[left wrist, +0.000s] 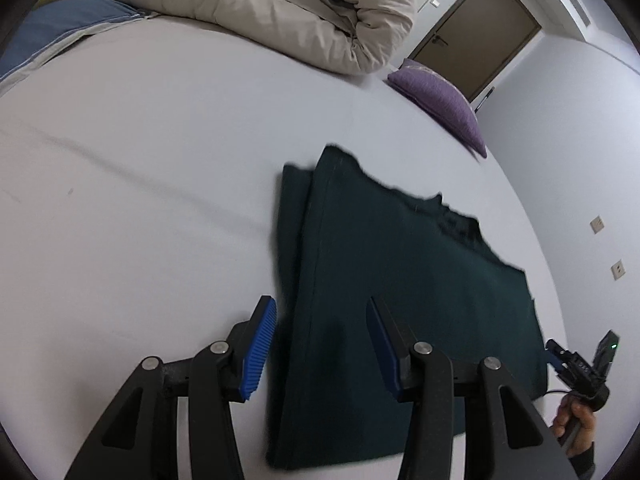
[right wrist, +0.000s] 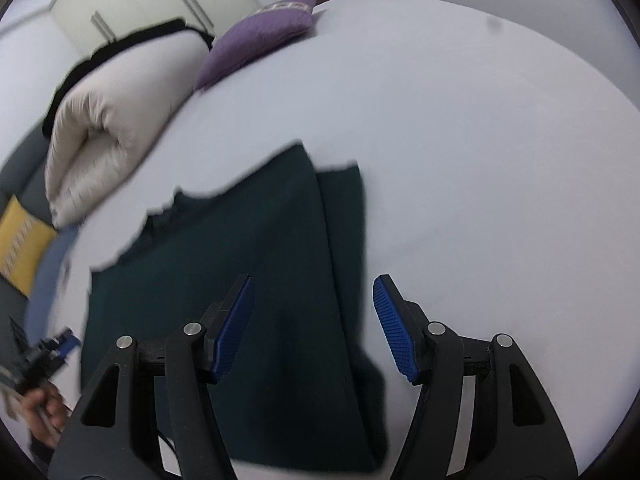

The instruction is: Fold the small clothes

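On the bed (left wrist: pixel 140 128), the dark green garment (left wrist: pixel 400 280) lay flat, long axis running away from me; my left claw (left wrist: pixel 320 344) straddled its left edge, my right claw (right wrist: pixel 316 328) its right (both released, gripping nothing).

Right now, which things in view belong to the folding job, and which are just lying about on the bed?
Job:
- dark green garment, sides folded in
- left hand-held gripper, open
- right hand-held gripper, open

Lying about:
- beige duvet, rolled
- purple cushion
- blue pillow
- yellow cushion
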Action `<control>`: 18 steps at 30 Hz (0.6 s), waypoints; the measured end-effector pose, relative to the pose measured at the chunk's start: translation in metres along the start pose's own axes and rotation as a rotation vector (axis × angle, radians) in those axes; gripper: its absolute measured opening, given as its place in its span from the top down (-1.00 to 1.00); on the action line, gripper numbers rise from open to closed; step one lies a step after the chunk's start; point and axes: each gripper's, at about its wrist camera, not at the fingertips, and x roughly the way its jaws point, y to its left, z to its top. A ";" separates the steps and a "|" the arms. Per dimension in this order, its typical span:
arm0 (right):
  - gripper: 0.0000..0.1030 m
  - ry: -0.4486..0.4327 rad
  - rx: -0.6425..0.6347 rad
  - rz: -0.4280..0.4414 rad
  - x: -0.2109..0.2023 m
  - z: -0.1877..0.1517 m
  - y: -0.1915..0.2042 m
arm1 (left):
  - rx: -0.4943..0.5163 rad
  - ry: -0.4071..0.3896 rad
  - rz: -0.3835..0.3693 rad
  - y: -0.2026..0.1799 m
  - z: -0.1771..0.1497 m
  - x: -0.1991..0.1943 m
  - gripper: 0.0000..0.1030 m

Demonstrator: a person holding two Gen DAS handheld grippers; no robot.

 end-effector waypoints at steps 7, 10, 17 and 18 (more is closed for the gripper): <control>-0.11 -0.037 -0.107 -0.049 -0.025 -0.049 0.011 | 0.044 0.011 0.041 0.004 -0.031 0.000 0.09; 0.16 0.004 -0.149 -0.101 -0.028 -0.076 0.001 | 0.068 0.004 0.052 0.003 -0.039 -0.004 0.23; 0.49 -0.028 -0.126 -0.093 -0.048 -0.085 -0.007 | 0.093 -0.011 0.079 -0.001 -0.045 -0.007 0.25; 0.49 -0.032 -0.124 -0.092 -0.050 -0.087 -0.009 | 0.097 -0.011 0.081 -0.002 -0.046 -0.005 0.43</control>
